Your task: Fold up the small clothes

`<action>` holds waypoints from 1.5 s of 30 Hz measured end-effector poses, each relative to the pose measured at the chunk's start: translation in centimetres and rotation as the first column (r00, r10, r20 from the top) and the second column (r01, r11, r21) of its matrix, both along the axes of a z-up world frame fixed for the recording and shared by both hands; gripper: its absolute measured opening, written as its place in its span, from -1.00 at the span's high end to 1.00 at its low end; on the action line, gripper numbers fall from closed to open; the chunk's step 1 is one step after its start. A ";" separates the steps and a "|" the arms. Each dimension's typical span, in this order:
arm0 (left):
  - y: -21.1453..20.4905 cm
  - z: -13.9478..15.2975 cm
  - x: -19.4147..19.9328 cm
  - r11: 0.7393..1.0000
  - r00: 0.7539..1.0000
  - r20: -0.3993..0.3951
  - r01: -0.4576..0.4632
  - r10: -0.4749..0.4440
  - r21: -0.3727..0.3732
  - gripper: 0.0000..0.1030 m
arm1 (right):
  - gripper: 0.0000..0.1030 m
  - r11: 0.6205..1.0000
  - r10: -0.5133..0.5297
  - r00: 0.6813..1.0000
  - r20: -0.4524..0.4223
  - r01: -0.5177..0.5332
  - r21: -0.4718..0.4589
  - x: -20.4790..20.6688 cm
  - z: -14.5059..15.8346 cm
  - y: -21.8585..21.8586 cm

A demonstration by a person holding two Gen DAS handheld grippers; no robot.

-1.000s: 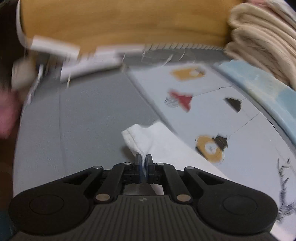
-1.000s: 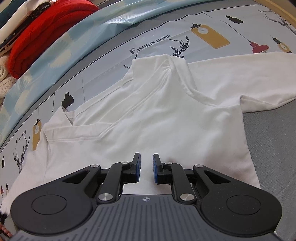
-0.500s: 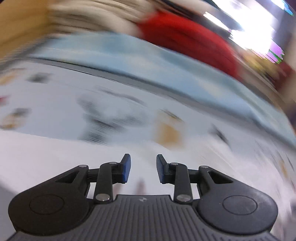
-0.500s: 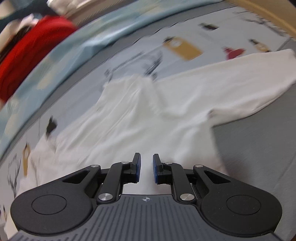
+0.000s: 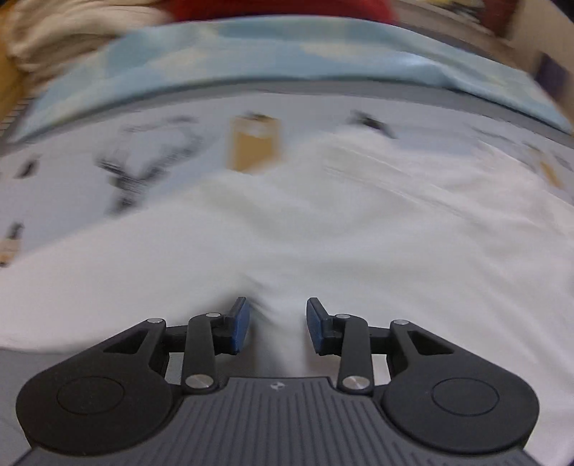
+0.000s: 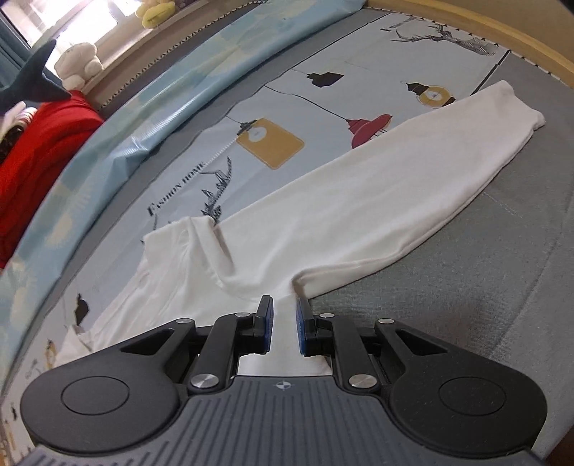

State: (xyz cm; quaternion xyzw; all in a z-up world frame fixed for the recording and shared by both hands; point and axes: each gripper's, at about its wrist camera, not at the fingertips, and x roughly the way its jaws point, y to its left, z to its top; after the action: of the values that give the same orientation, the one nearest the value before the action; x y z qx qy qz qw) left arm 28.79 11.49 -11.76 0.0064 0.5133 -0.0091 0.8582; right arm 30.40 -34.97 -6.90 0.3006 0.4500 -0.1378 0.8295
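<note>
A white long-sleeved shirt (image 6: 323,222) lies flat on the printed bed sheet (image 6: 358,82), one sleeve (image 6: 430,172) stretched out to the upper right. My right gripper (image 6: 284,308) hovers over the armpit where that sleeve joins the body; a narrow gap shows between its blue pads and they hold nothing. The left wrist view is blurred by motion. There the shirt (image 5: 358,233) fills the middle, and my left gripper (image 5: 276,312) hangs over its near edge, jaws opening, pads apart and not pressing on the cloth below.
A light blue quilt (image 6: 143,107) runs along the far side, with a red garment (image 6: 36,150) and plush toys (image 6: 79,64) behind it. Beige folded cloths (image 5: 53,43) sit at the far left. A wooden bed frame (image 6: 484,28) borders the grey mattress (image 6: 466,286).
My left gripper let go of the white sleeve end, swung across to the shirt's body and opened. My right gripper shifted from the shirt's middle towards the right armpit, its gap unchanged.
</note>
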 end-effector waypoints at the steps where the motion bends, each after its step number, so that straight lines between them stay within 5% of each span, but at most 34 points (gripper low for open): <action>1: -1.3 0.0 -1.4 0.998 0.998 -0.024 0.051 -0.052 -0.037 0.25 | 0.71 1.000 0.004 1.000 0.005 -0.004 0.011 -0.2 0.2 -0.1; 4: -4.9 -1.7 -6.5 0.980 0.973 -0.116 0.198 -0.201 -0.037 0.25 | 0.71 0.999 0.018 1.000 0.025 -0.020 0.045 -0.8 1.0 -0.3; 8: -7.4 -4.4 -13.0 0.928 0.915 -0.244 0.356 -0.322 0.111 0.23 | 0.71 0.996 0.023 0.999 0.044 -0.027 0.085 -1.9 1.9 -1.0; 15: -2.0 -3.4 -17.7 0.976 0.941 -0.307 0.185 -0.142 0.117 0.23 | 0.71 0.990 0.051 0.997 0.063 -0.059 0.127 -5.0 2.9 -2.8; 22: 0.2 -3.3 -19.1 0.999 0.962 -0.273 0.017 -0.029 -0.045 0.23 | 0.71 0.979 0.194 0.980 0.039 -0.197 0.059 -8.6 2.2 -3.9; 27: 0.0 -4.5 -18.8 0.999 0.961 -0.275 0.003 -0.017 -0.054 0.23 | 0.71 0.949 0.316 0.942 -0.117 -0.313 0.045 -12.4 -2.2 -2.8; 32: 0.6 -4.0 -19.5 0.997 0.966 -0.259 -0.029 0.009 -0.072 0.23 | 0.71 0.906 0.407 0.863 -0.300 -0.424 0.011 -15.9 -7.4 -0.8; 35: 0.6 -3.6 -19.9 0.997 0.968 -0.250 -0.031 0.011 -0.074 0.37 | 0.71 0.892 0.419 0.862 -0.286 -0.449 -0.046 -17.6 -7.9 -0.2; 38: 0.7 -3.0 -20.8 0.996 0.970 -0.243 -0.022 -0.001 -0.091 0.80 | 0.71 0.873 0.443 0.848 -0.292 -0.482 -0.076 -18.8 -7.8 0.8; 41: 0.6 -2.2 -21.3 0.996 0.977 -0.214 -0.017 -0.003 -0.089 0.94 | 0.94 0.845 0.475 0.830 -0.294 -0.523 -0.112 -19.8 -7.4 2.0; 45: 1.1 -1.2 -22.7 0.998 0.978 -0.210 -0.023 0.010 -0.058 0.94 | 0.95 0.901 0.398 0.891 -0.219 -0.425 -0.092 -20.7 -5.4 0.9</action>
State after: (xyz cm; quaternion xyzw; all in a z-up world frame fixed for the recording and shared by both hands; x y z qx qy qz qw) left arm 6.11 12.58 -12.92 -0.0245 0.6005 -0.0179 0.7990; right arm 9.66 -34.04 -12.31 0.1259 0.5718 -0.0182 0.8105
